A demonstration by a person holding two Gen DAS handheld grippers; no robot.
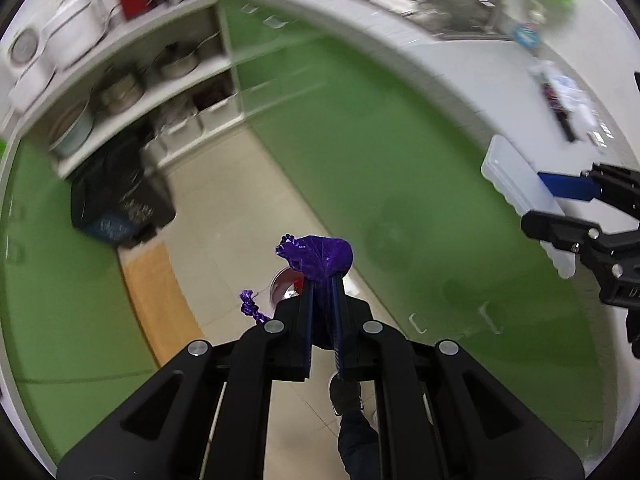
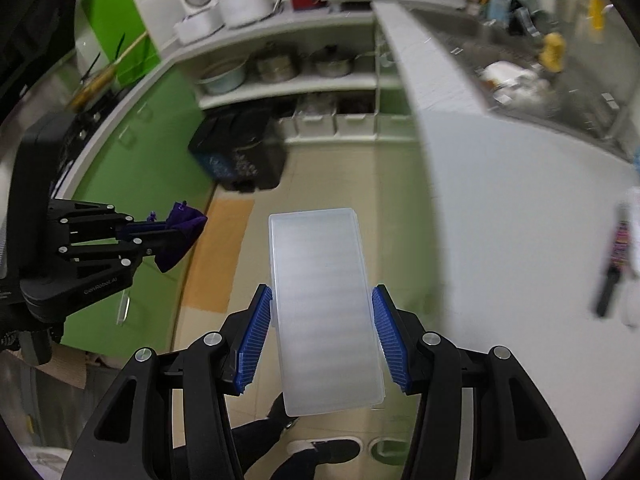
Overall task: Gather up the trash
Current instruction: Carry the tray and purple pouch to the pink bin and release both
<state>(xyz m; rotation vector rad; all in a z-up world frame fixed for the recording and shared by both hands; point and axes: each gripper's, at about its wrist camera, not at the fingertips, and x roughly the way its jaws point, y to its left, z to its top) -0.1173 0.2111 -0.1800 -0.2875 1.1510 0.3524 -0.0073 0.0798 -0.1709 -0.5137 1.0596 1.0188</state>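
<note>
My left gripper [image 1: 323,280] is shut on a crumpled shiny purple wrapper [image 1: 320,258], which bulges out past the fingertips above the tiled floor. From the right wrist view the same gripper [image 2: 176,236] shows at the left with the purple wrapper [image 2: 184,228]. My right gripper [image 2: 322,296] holds a long translucent white plastic box [image 2: 324,304] between its blue pads [image 2: 256,340], the box pointing away over the floor. In the left wrist view the box [image 1: 520,192] and right gripper [image 1: 560,208] sit at the right edge. A black bin with a dark bag [image 2: 240,152] stands on the floor ahead.
Green cabinet fronts [image 1: 360,160] line both sides of a narrow kitchen aisle. A white counter [image 2: 500,200] runs along the right with a dark utensil [image 2: 612,272] and a steel sink [image 2: 540,72]. Open shelves [image 2: 288,80] hold pots. A person's shoe [image 2: 328,450] is below.
</note>
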